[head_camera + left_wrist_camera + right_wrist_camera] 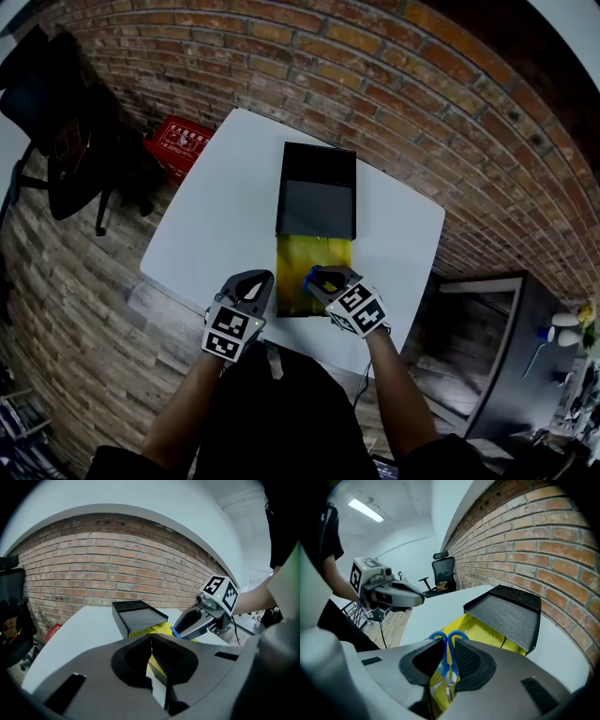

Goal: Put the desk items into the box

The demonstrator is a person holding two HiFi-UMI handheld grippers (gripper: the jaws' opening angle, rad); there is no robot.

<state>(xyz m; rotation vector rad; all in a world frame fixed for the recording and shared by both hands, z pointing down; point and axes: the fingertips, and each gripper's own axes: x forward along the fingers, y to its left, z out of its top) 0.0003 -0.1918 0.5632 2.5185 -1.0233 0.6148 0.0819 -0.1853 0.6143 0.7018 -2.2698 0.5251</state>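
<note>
Scissors [311, 275] with blue handles sit in our right claw [319, 278]. From the head view, that claw hangs over the near end of the yellow box [298, 267]. The black lid [317, 192] of the box stands open on the far side of the claw. Our left claw [258, 279] is just to the left of the right claw, by the near left corner of the box. Both claws are over the white table [216, 216]. A red crate [178, 141] sits on the floor well beyond the left claw.

In the left gripper view, the jaws of the left claw are pressed together at their tips. We see nothing between them. The yellow box shows just past the tips. The right claw [177, 632] comes in from the right, a bit ahead, with a bit of blue at its tip.

In the right gripper view, the jaws of the right claw are partly open and squeeze the two blue handle loops between them. The yellow inside of the box lies right under and ahead of the jaws. The lid [506, 613] is ahead and to the right. The left claw [423, 599] is off to the left. A black chair [443, 571] stands far behind it.
</note>
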